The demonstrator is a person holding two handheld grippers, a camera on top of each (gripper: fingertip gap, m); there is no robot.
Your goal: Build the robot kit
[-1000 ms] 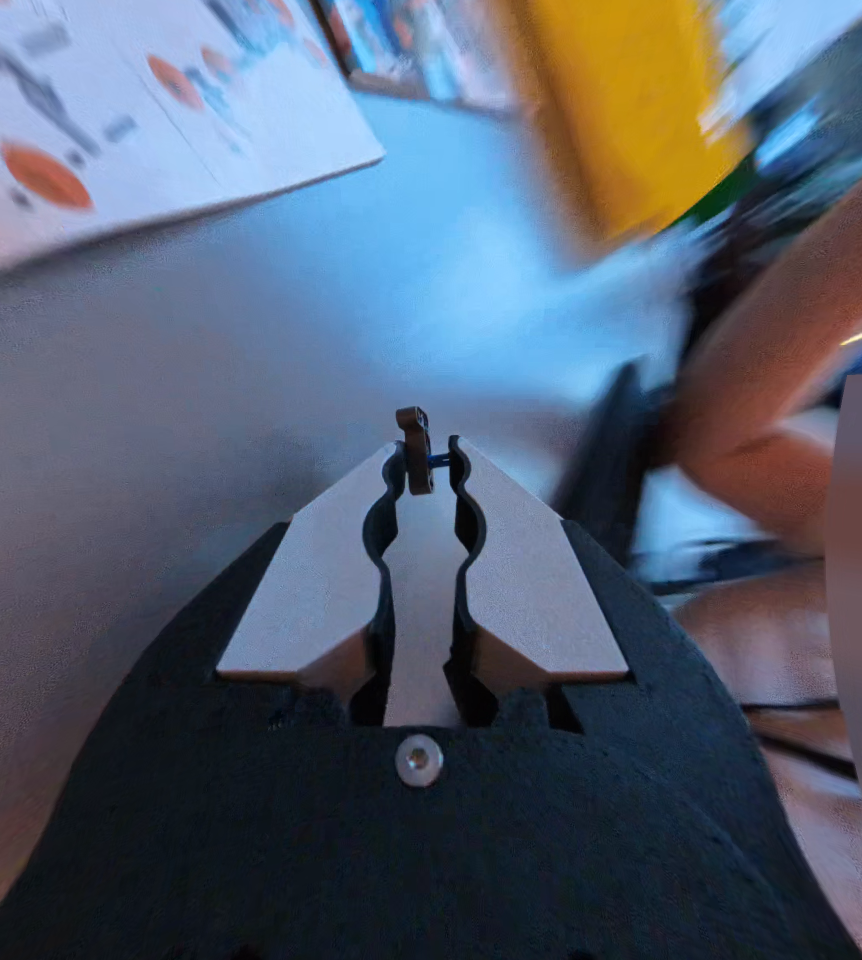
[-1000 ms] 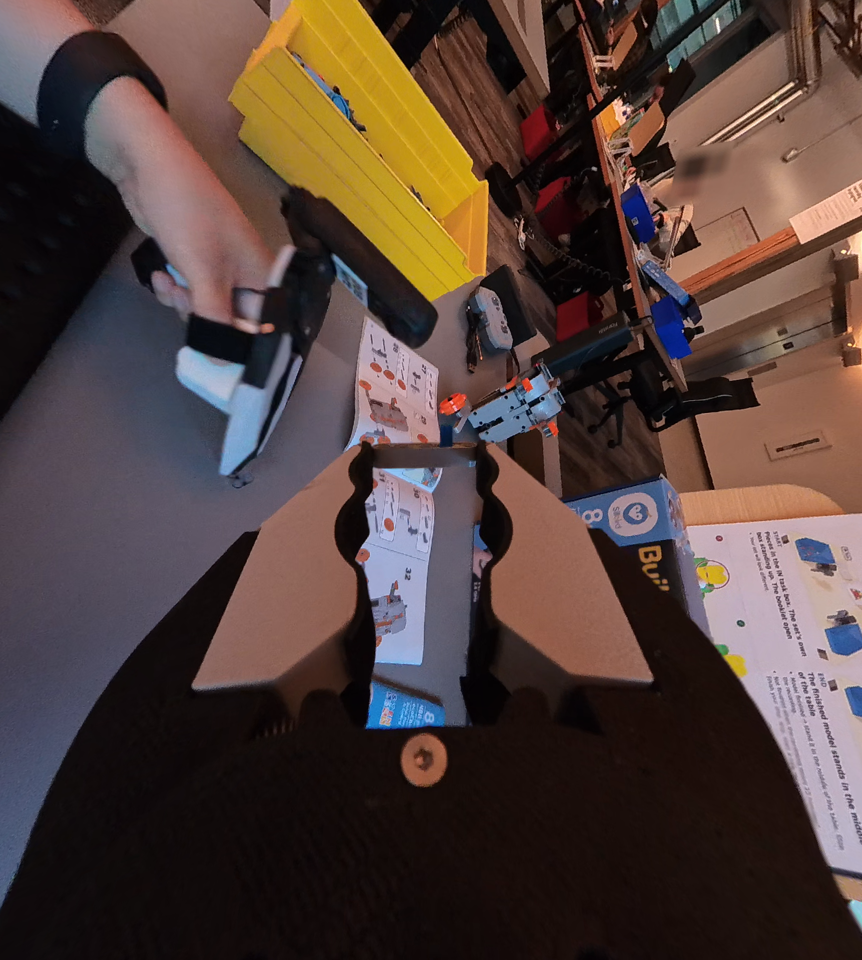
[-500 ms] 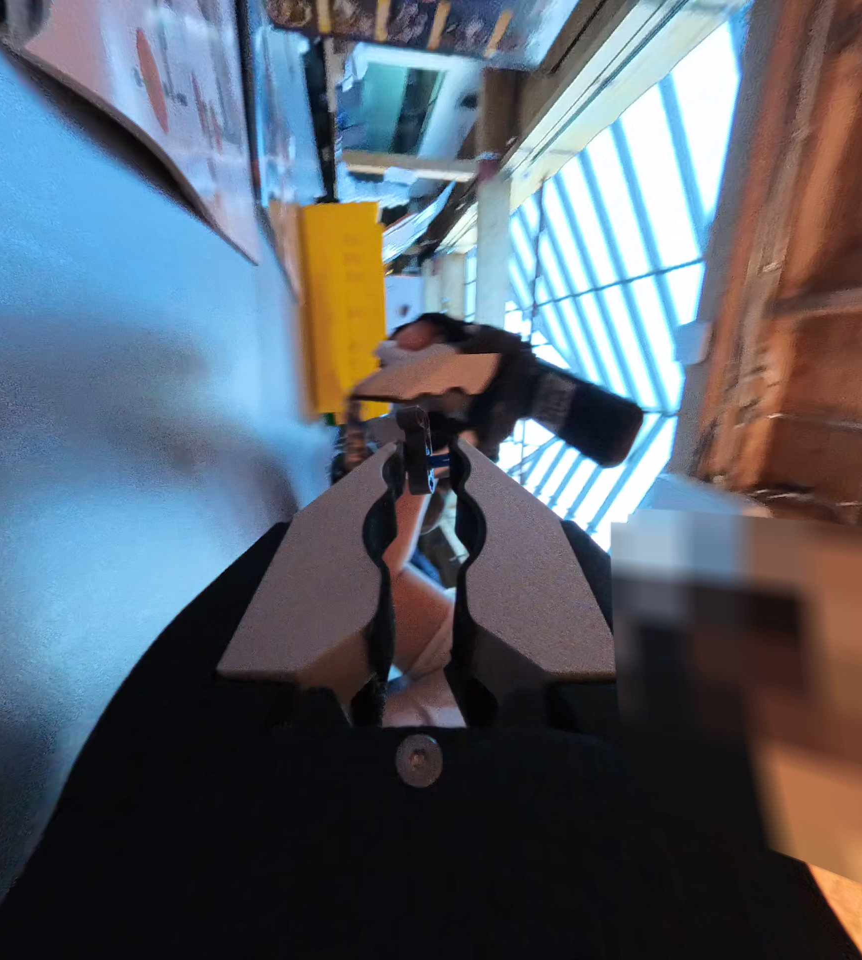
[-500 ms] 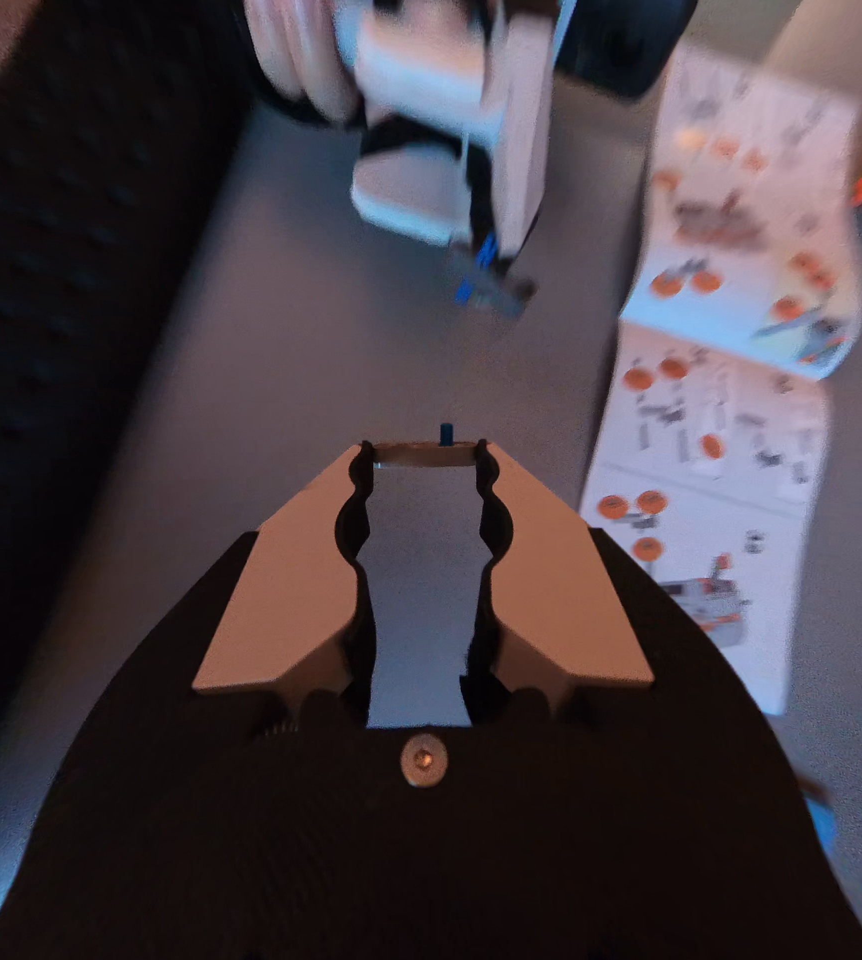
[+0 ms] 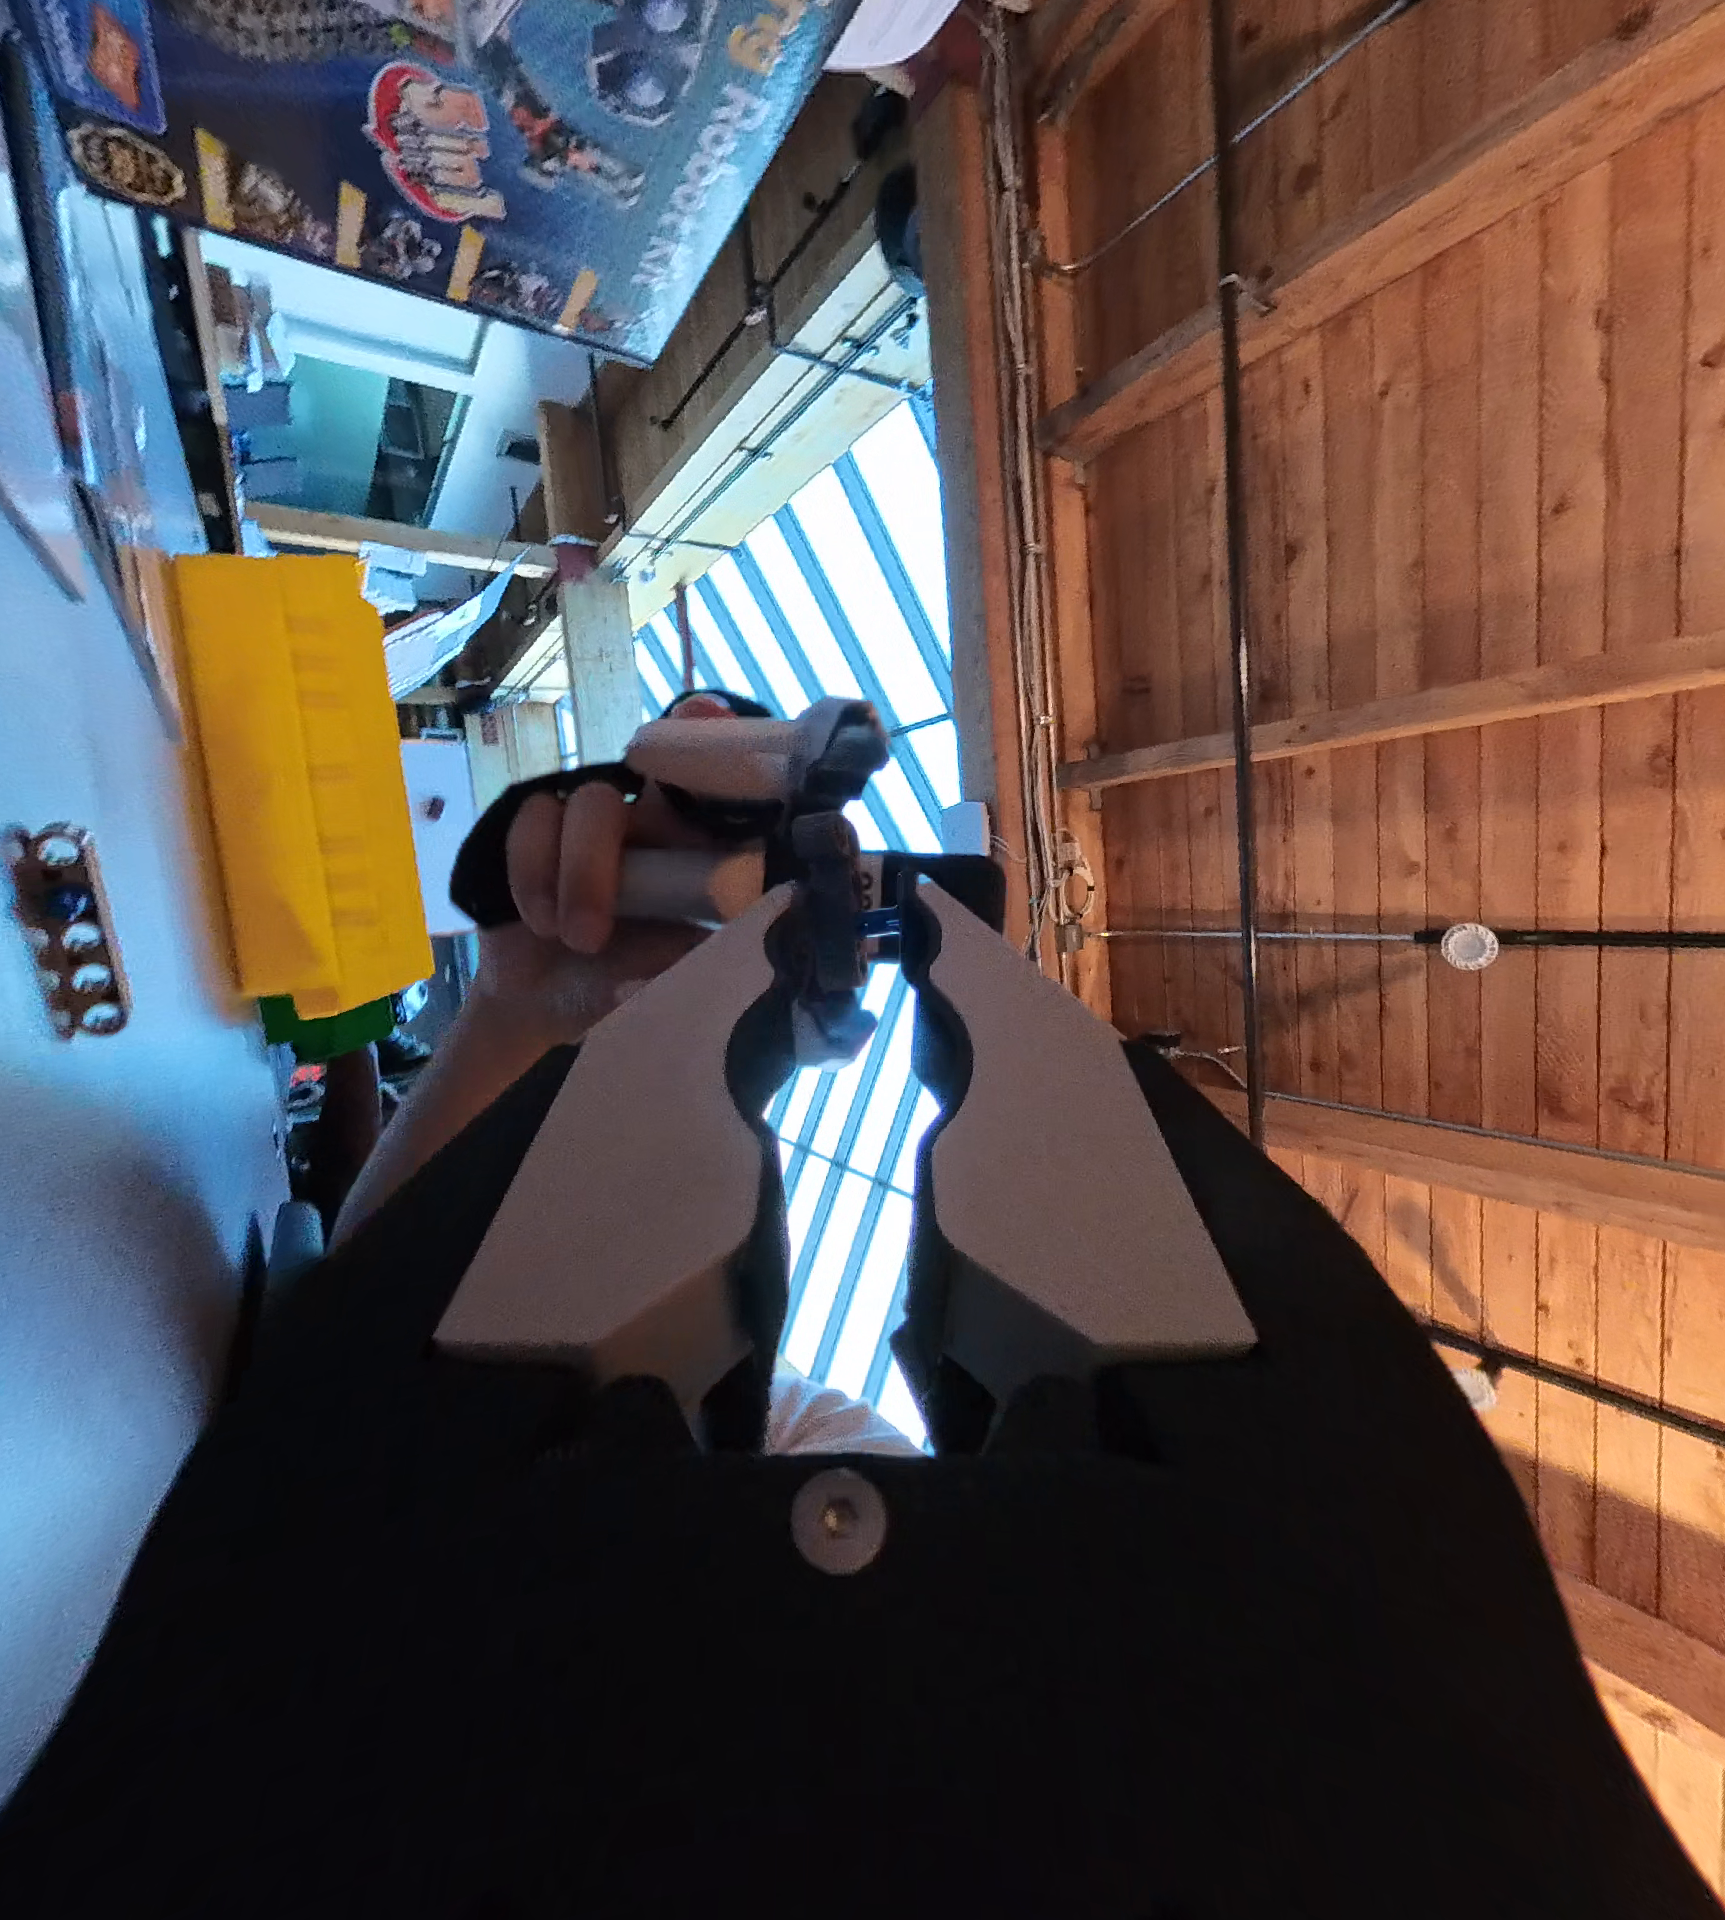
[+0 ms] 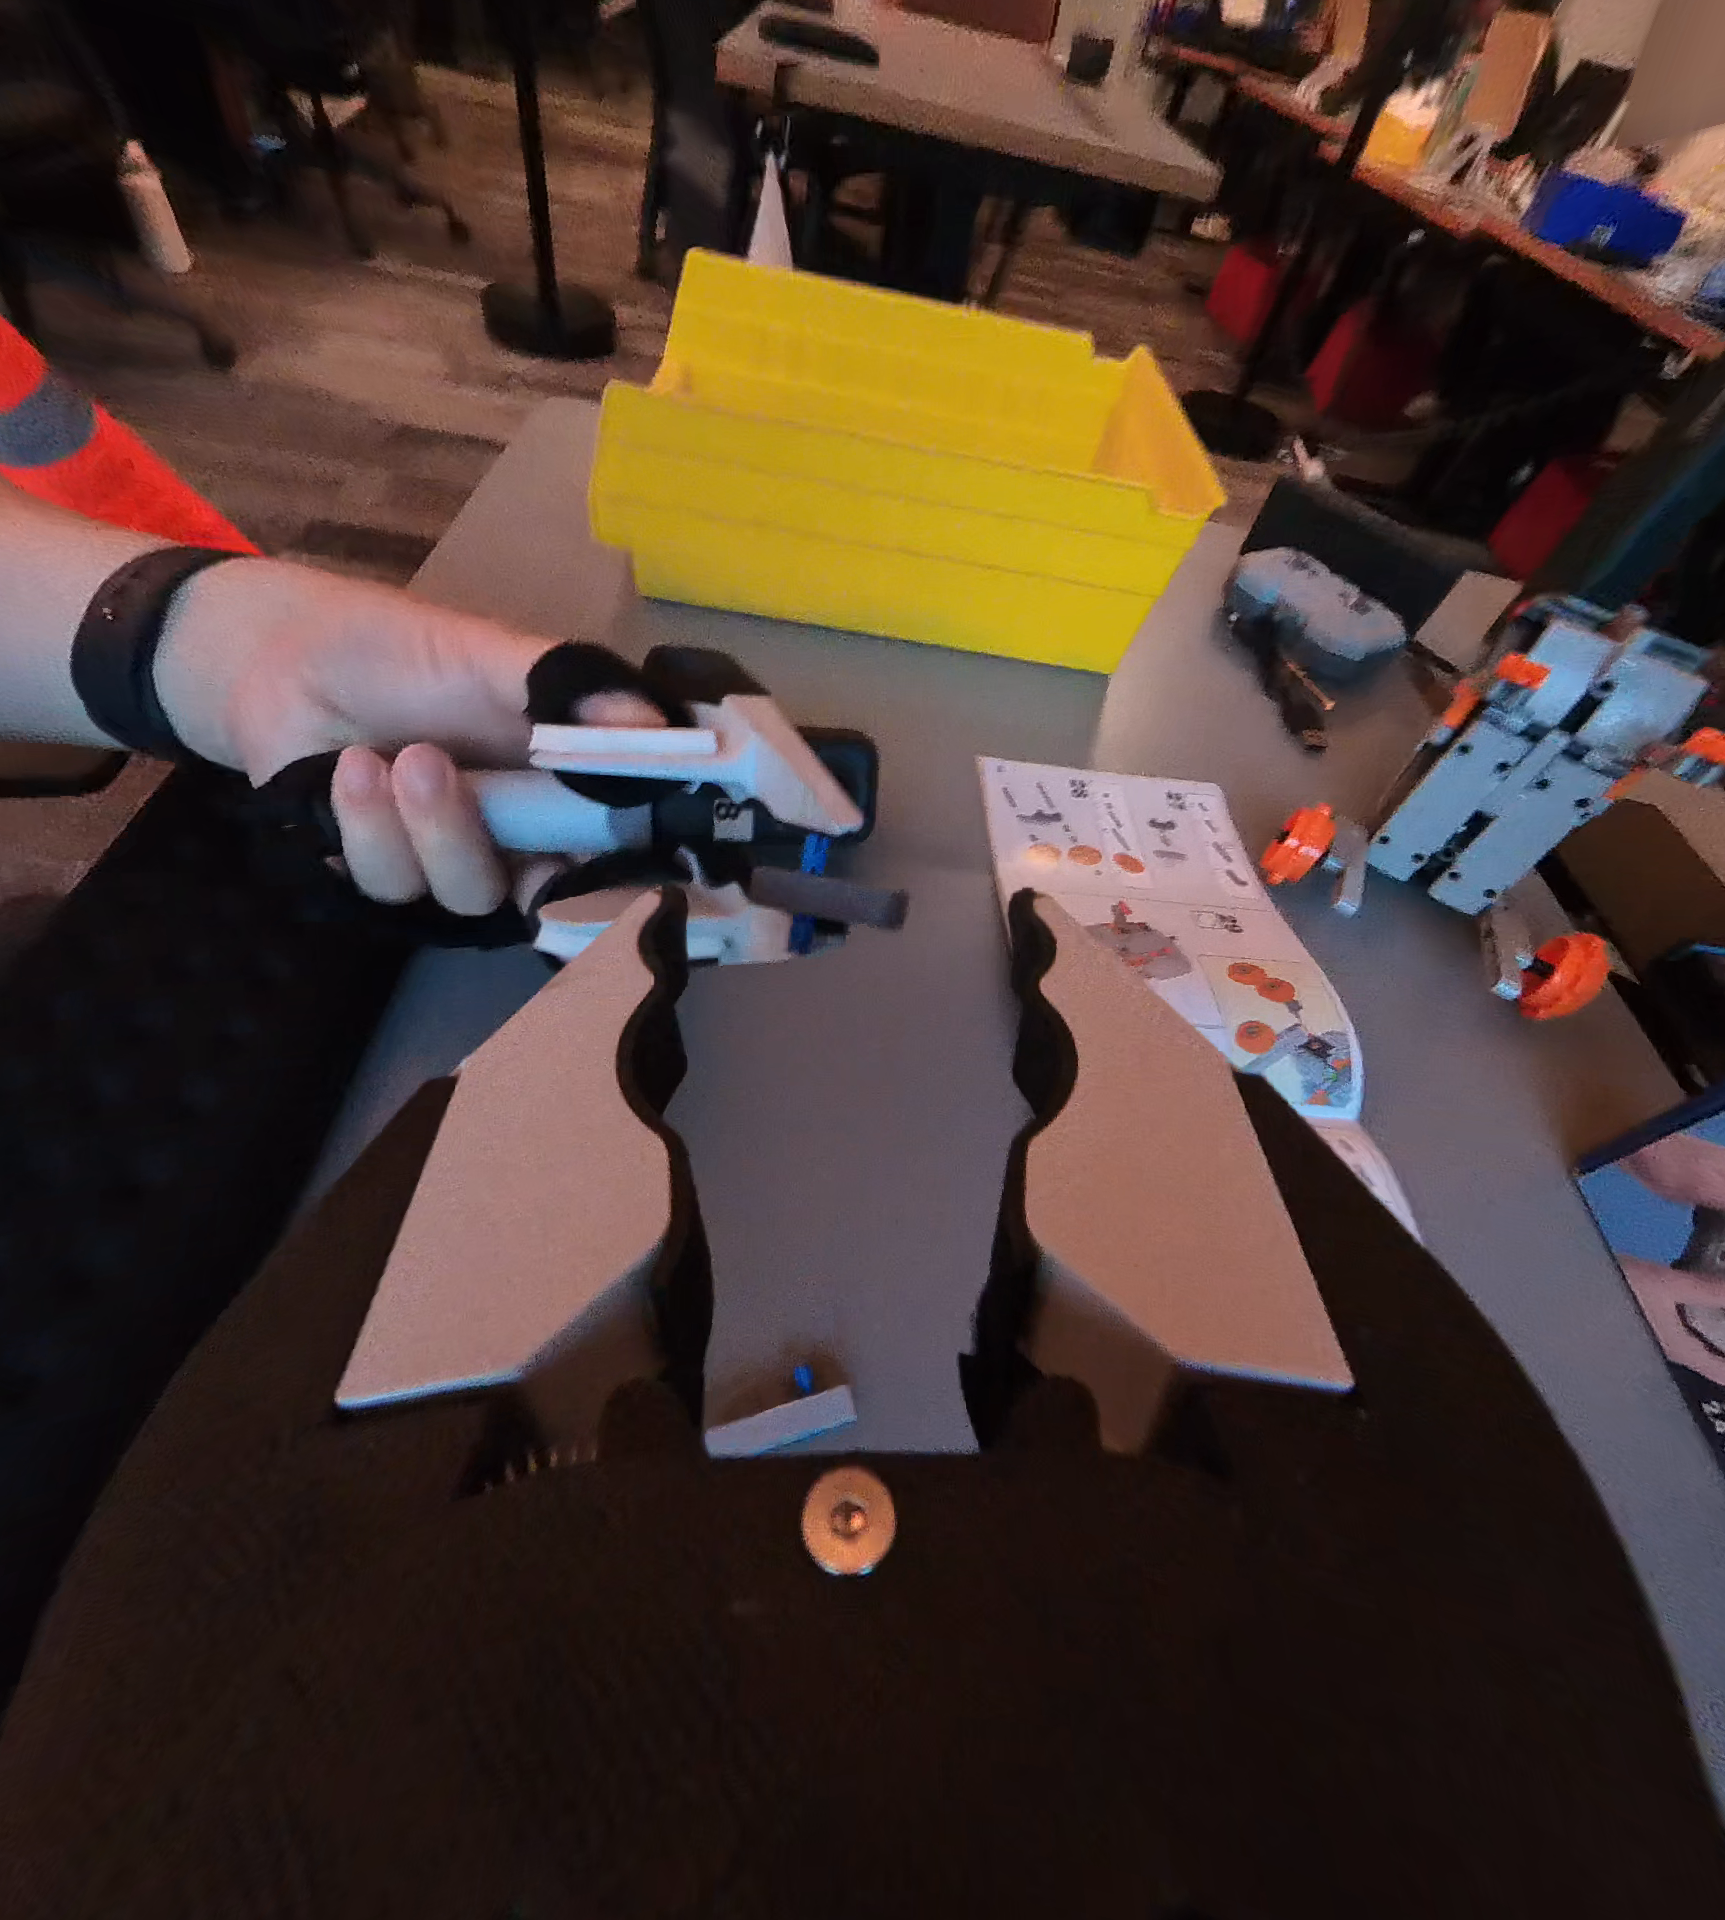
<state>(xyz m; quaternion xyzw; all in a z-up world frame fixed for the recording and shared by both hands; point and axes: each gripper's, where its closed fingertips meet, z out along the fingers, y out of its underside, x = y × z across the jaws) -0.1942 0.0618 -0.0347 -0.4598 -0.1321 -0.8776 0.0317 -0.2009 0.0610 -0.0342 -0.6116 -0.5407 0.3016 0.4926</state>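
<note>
Grey piece (image 5: 822,935) with its blue pin is pinched at the very tips of the left gripper (image 5: 847,904), above the worktop (image 6: 837,1143). Rightward, the right gripper (image 6: 842,909) gapes wide and empty over a pale beam (image 6: 785,1408). A booklet (image 6: 1170,935) lies beyond.

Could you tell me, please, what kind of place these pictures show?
Probably a workshop or maker space used for building-kit robots. A half-built grey and orange model, an open instruction booklet and a yellow parts bin sit on the grey table, with cluttered workbenches behind.

Glossy yellow plastic bin (image 6: 899,488), matt grey tabletop (image 6: 837,1122), paper booklet (image 6: 1159,914), rough wooden ceiling planks (image 5: 1460,520).
</note>
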